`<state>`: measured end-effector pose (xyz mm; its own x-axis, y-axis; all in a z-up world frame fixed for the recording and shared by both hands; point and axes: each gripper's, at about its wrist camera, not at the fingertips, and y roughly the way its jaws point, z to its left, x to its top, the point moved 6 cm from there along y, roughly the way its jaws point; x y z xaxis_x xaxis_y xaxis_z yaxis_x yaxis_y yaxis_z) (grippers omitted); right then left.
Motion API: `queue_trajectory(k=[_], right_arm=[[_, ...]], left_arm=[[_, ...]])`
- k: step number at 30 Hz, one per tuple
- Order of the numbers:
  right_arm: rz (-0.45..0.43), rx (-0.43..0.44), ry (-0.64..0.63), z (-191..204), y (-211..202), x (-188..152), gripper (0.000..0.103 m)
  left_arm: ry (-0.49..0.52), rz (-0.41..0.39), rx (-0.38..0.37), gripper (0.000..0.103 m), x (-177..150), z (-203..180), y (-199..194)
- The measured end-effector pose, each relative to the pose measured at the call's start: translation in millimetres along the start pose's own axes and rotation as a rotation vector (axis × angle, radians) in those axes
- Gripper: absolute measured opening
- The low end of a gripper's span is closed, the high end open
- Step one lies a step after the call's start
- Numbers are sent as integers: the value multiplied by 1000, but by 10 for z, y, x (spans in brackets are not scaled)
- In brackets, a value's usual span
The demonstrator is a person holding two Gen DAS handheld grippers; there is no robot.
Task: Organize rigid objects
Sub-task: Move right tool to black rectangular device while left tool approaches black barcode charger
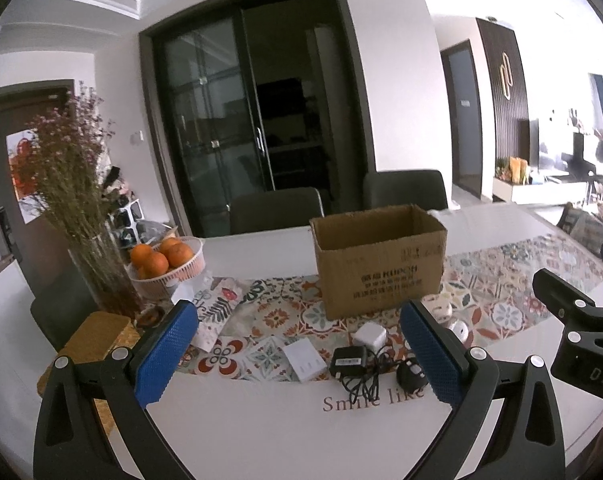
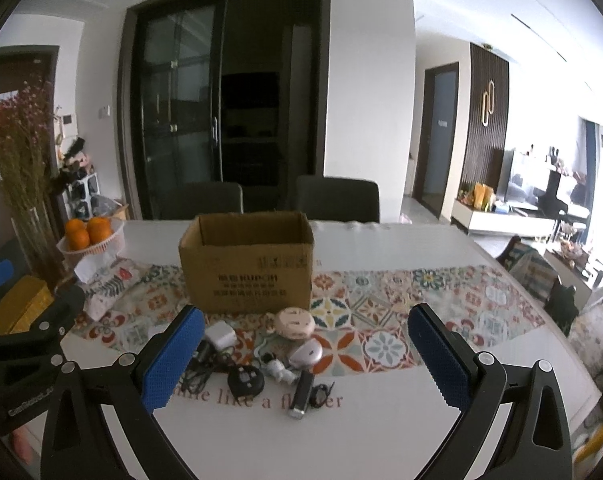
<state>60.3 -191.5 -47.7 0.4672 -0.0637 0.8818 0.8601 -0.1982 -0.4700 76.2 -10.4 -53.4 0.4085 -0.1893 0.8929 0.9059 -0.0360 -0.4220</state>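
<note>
An open cardboard box (image 1: 379,264) (image 2: 247,266) stands on the patterned table runner. In front of it lie small items: a white charger cube (image 1: 370,335) (image 2: 220,335), a flat white box (image 1: 304,361), a black adapter with cable (image 1: 349,362), a round black device (image 2: 245,380), a round beige case (image 2: 293,323), a pink-white oval case (image 2: 306,354), a black stick with a metal end (image 2: 303,394). My left gripper (image 1: 301,356) is open and empty above the items. My right gripper (image 2: 303,360) is open and empty above them too.
A basket of oranges (image 1: 167,262) (image 2: 89,234), a glass vase of dried flowers (image 1: 101,276) and a woven yellow box (image 1: 97,338) stand at the left. Two dark chairs (image 1: 277,208) stand behind the white table (image 1: 301,432).
</note>
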Motion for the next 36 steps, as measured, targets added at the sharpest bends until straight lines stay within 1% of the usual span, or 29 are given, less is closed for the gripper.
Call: queue_trajectory(k=[4,16,22,25,31,34,36], right_arm=[[55,-3,26,-2,152,-97,103],[137,-41,36,120,524,-332,103],[165,-72,54,120,757,-403,102],[183,-80,67,117,841,-447,100],[237,-81,89,124,1004,-612,92],[269,-87,96,122,1096,-705,88],[291,-85,103,124,1154,-755,86]], left_arm=[[20,30,-26,103,-52,-38,160],[74,114,-86,103,-234,-101,681],[85,158,-135,101,-324,-170,964],[96,176,-153,98,-362,-209,1070],[124,218,-198,95,-479,-317,1272],[131,252,-217,88,-560,-356,1379],[128,275,-233,87,-602,-378,1457]])
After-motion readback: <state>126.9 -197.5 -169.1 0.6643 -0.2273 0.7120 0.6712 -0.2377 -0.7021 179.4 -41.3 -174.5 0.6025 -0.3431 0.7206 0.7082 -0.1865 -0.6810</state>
